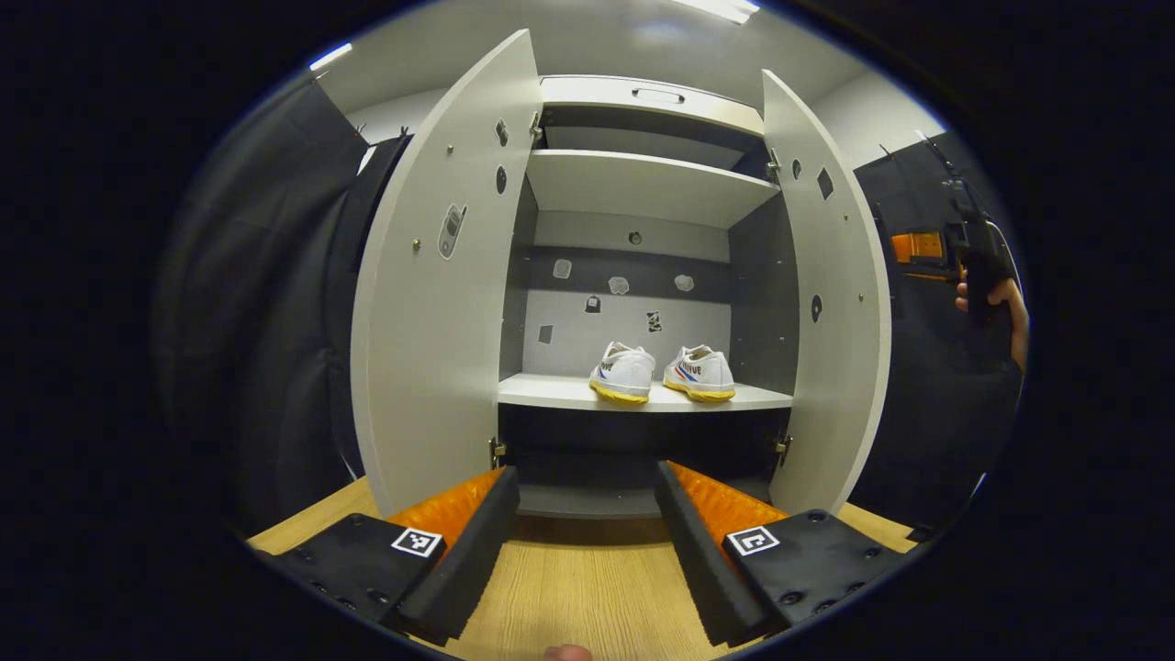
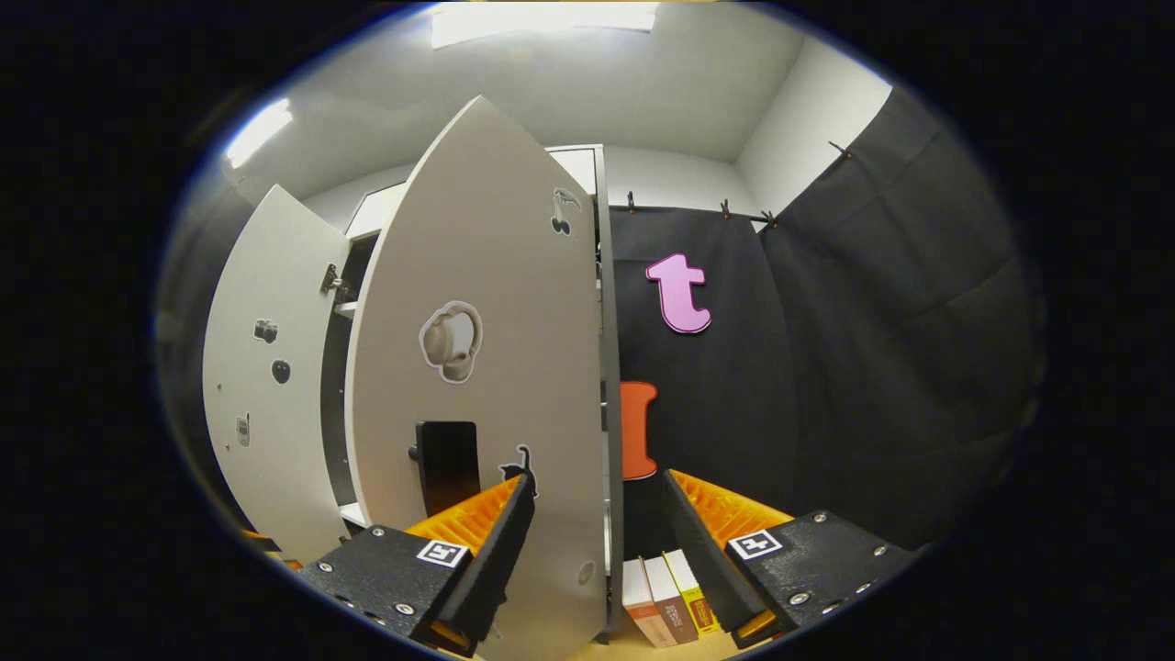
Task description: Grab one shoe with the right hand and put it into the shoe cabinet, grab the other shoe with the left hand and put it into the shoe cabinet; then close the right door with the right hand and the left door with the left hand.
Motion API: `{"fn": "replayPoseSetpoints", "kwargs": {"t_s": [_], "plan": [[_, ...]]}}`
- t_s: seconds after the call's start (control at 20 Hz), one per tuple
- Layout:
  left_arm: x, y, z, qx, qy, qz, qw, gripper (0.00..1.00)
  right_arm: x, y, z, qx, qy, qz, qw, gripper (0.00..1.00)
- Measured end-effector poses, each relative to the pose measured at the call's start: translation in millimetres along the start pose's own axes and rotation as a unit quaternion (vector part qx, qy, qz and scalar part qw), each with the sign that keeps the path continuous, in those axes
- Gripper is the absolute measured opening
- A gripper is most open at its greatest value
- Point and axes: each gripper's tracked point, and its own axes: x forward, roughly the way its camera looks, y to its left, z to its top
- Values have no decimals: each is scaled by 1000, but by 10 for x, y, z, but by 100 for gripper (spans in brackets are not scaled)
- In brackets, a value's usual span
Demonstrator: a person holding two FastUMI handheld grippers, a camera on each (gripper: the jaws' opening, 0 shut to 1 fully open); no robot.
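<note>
1. We see both shoes (image 1: 661, 373) side by side on the shoe cabinet's (image 1: 643, 188) middle shelf; door closing is in hand.
2. Right gripper (image 2: 597, 542), fingers spread and empty, straddles the right door's (image 2: 477, 367) edge; next comes a push.
3. Left gripper (image 1: 587, 542) hangs released over the wooden bench (image 1: 569, 588).

White shoes (image 1: 661, 373) with yellow soles and red-blue stripes, pale grey cabinet doors (image 1: 431, 303), light wood-grain table (image 1: 569, 588)

We see bright ceiling strip lights (image 1: 721, 7) glaring at top; cabinet (image 1: 643, 184) interior evenly lit, lower recess shadowed; sharp centre, strong fisheye bending at edges.
</note>
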Motion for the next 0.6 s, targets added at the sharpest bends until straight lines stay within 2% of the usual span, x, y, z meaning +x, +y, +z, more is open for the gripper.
{"fn": "replayPoseSetpoints", "kwargs": {"t_s": [0.1,0.15,0.2,0.25,0.3,0.35,0.4,0.55,0.6], "plan": [[-16,74,-8,-2,2,7,1000,97,78,212,-27,5,1,15,1000,88],[-22,122,0,-2,2,11,1000,99,122,334,-42,5,1,25,1000,96],[-30,161,-9,-2,2,14,1000,97,175,446,-49,6,0,35,999,88],[-36,214,-19,-2,3,19,1000,97,232,570,-66,7,-1,45,999,96],[-48,263,-27,-3,4,24,1000,94,306,691,-84,7,-3,55,998,89],[-60,312,-42,-4,6,28,1000,97,388,802,-129,6,-1,60,998,96],[-58,365,-56,-6,8,33,999,97,471,900,-180,4,1,65,998,90],[-86,532,-119,-12,16,50,999,99,700,970,-238,-7,-1,49,999,89],[-85,584,-139,-15,18,56,998,99,752,950,-251,-3,1,45,999,82]]}}
